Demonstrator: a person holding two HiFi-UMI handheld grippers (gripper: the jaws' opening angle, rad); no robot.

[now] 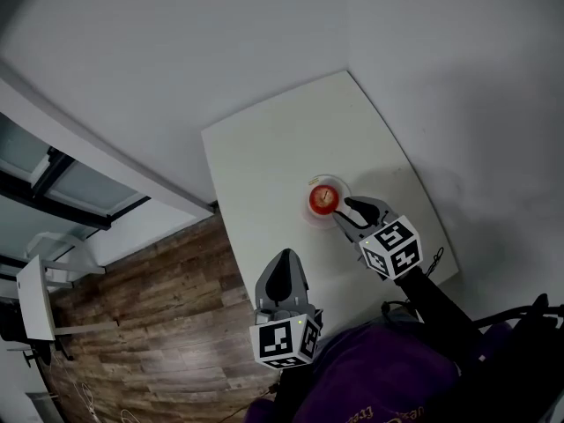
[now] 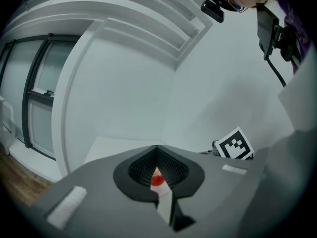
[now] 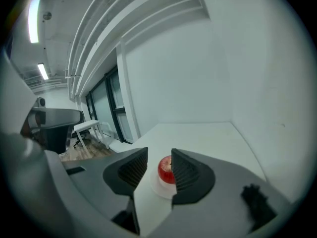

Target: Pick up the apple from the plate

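Observation:
A red apple point(image 1: 324, 198) sits on a small pale plate point(image 1: 342, 186) in the middle of the white table point(image 1: 264, 157). My right gripper point(image 1: 344, 212) is just short of the plate on its near side. Its jaws stand open and apart from the fruit. In the right gripper view the apple point(image 3: 165, 169) and plate point(image 3: 161, 188) lie just beyond the open right gripper point(image 3: 159, 155), in line with the gap. My left gripper point(image 1: 284, 256) hovers shut nearer the table's front edge. Through a slit in the left gripper point(image 2: 157, 148) a sliver of the apple point(image 2: 157, 180) shows.
The table stands in a corner against white walls, with its left edge over a wooden floor point(image 1: 159, 307). A dark cable point(image 1: 434, 258) lies at the table's right edge. Windows and a white desk point(image 1: 35, 298) are off to the left.

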